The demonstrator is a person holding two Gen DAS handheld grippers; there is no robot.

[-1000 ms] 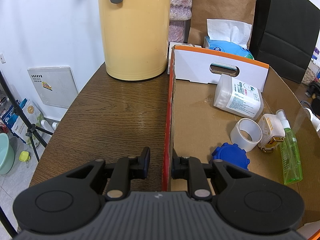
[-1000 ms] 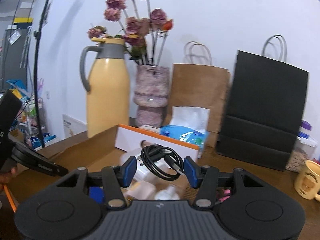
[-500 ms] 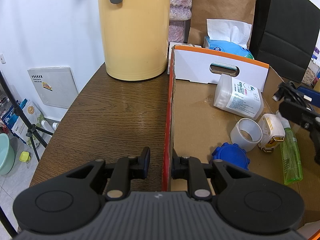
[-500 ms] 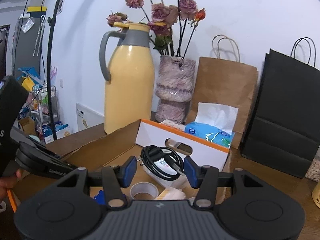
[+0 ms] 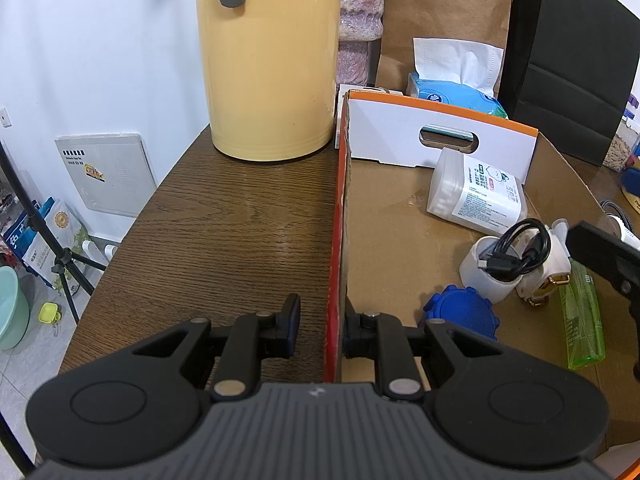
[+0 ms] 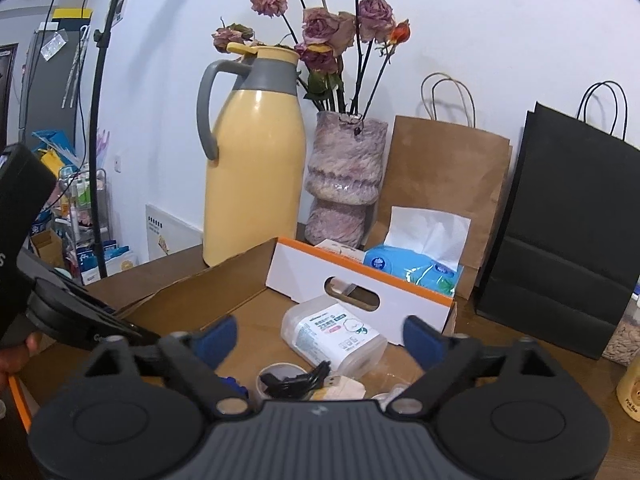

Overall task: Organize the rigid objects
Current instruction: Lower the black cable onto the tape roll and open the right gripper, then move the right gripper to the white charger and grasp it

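One coiled cable [image 6: 298,380] lies below the just-opened, empty right gripper [image 6: 320,338].

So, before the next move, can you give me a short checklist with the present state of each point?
1. Black cable out of the right hand-held gripper: ok, the jaws have just opened with nothing between them.
2. Cable inside the cardboard box: ok, it lies on the tape roll.
3. Cable lying steady: cannot tell.
4. Left hand-held gripper holding the box wall: ok, shut on it.
5. Free floor left in the box: ok.
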